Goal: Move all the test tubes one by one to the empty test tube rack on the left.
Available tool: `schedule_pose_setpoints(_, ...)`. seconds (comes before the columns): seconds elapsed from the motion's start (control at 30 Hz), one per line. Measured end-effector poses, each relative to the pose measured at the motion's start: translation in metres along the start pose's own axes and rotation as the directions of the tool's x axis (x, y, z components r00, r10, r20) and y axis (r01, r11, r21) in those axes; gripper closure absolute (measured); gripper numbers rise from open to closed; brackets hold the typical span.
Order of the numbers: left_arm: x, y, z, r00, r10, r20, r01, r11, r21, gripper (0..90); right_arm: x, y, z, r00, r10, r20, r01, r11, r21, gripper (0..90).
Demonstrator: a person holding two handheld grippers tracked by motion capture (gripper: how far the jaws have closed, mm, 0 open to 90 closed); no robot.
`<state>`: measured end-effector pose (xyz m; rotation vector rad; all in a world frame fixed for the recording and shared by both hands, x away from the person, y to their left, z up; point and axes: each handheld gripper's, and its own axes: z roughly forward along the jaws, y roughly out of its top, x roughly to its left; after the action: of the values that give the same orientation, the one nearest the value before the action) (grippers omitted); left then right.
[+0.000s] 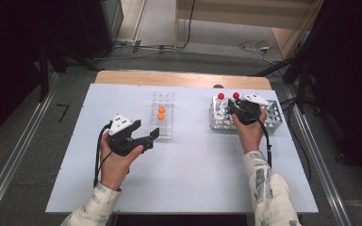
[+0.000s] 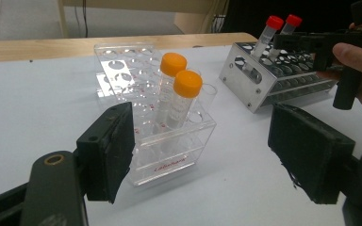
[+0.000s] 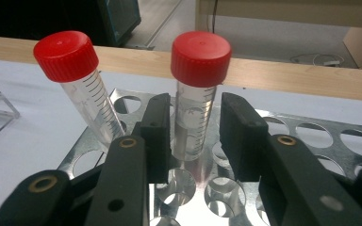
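While a second red-capped tube (image 3: 78, 89) leans just beside it, the red-capped tube (image 3: 195, 94) stands nearly upright in the metal rack (image 3: 311, 141), its foot hidden. Around it the right tool (image 3: 193, 136) is part closed, pads near, not clearly touching. Well apart, the left tool (image 2: 202, 160) gapes empty before a clear rack (image 2: 169, 155) holding two orange-capped tubes (image 2: 181, 101).

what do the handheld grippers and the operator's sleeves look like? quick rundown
Both are black two-jaw units with flat rectangular pads and brass-coloured pivot pins. The left gripper and right gripper each carry a pale three-cornered top plate, the left one's dotted, and trail a black cable. Sleeves are light with a grey-blue print.
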<state>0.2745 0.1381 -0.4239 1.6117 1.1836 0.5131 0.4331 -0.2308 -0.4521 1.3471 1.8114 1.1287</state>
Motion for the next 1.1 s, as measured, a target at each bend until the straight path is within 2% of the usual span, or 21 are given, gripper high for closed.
schedule_pose_setpoints(0.13,0.000,0.000,0.000,1.0000,0.000,0.002,0.000,1.0000,0.001,24.6,0.003,0.002,0.002,0.9999,-0.012,-0.006,0.012,1.000,0.010,69.9)
schedule_pose_setpoints(0.27,0.000,-0.001,0.000,1.0000,0.001,0.003,-0.001,1.0000,0.003,24.6,0.003,0.004,0.003,0.9999,-0.015,0.005,0.014,1.000,0.012,71.2)
schedule_pose_setpoints(0.43,0.000,-0.001,0.000,1.0000,0.000,0.004,0.000,1.0000,0.004,24.6,0.001,0.009,-0.002,1.0000,-0.007,0.002,0.007,1.000,-0.010,71.2)
schedule_pose_setpoints(0.8,-0.001,-0.001,-0.001,0.9999,-0.001,0.011,0.001,1.0000,0.003,23.7,0.001,0.040,-0.036,0.9999,-0.010,0.006,0.011,0.996,-0.085,71.2)
schedule_pose_setpoints(1.1,-0.005,-0.002,-0.001,0.9999,0.008,0.011,-0.008,1.0000,0.003,23.8,0.008,0.032,-0.064,0.9995,-0.023,-0.023,0.021,0.996,-0.084,71.2)
